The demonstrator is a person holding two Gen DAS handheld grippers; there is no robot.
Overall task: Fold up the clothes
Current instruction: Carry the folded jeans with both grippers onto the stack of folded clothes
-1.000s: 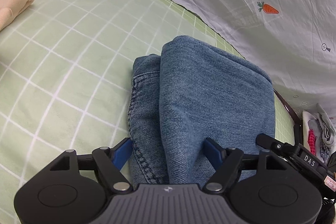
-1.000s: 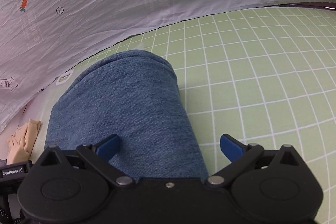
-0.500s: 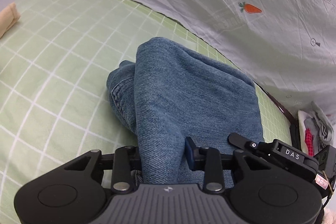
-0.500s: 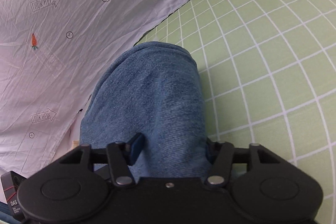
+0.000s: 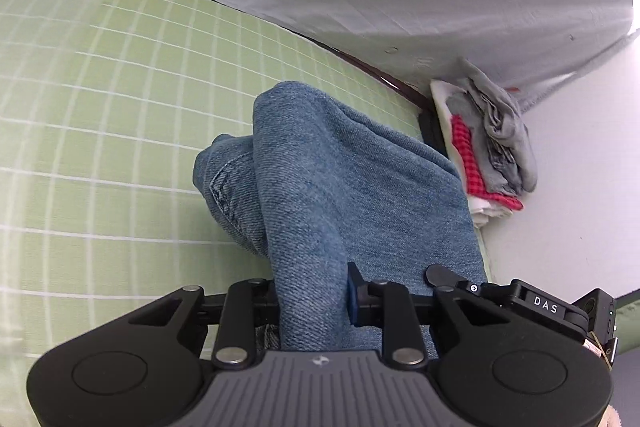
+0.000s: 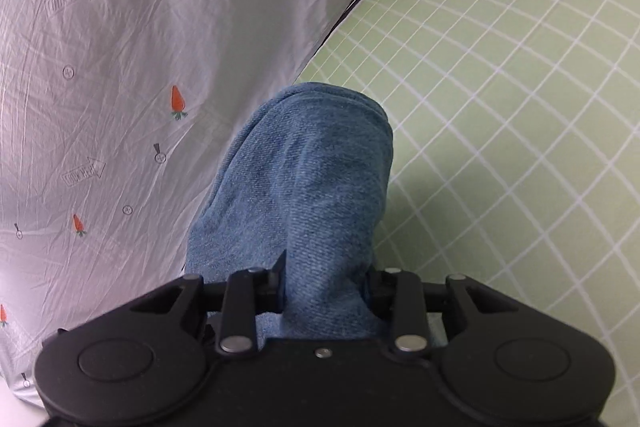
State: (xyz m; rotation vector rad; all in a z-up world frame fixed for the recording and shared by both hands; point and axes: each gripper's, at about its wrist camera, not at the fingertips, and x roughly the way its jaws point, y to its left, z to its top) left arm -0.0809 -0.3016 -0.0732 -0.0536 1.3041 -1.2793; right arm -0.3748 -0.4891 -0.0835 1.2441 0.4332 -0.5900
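Folded jeans (image 5: 344, 195) being pinched by left gripper (image 5: 312, 301) and right gripper (image 6: 326, 287), both clamped on denim; green checked sheet (image 5: 100, 147) lying beyond, clothes pile (image 5: 492, 147) ahead-right of left gripper.

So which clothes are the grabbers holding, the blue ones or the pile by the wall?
The blue jeans. The gray and red pile by the wall is untouched.
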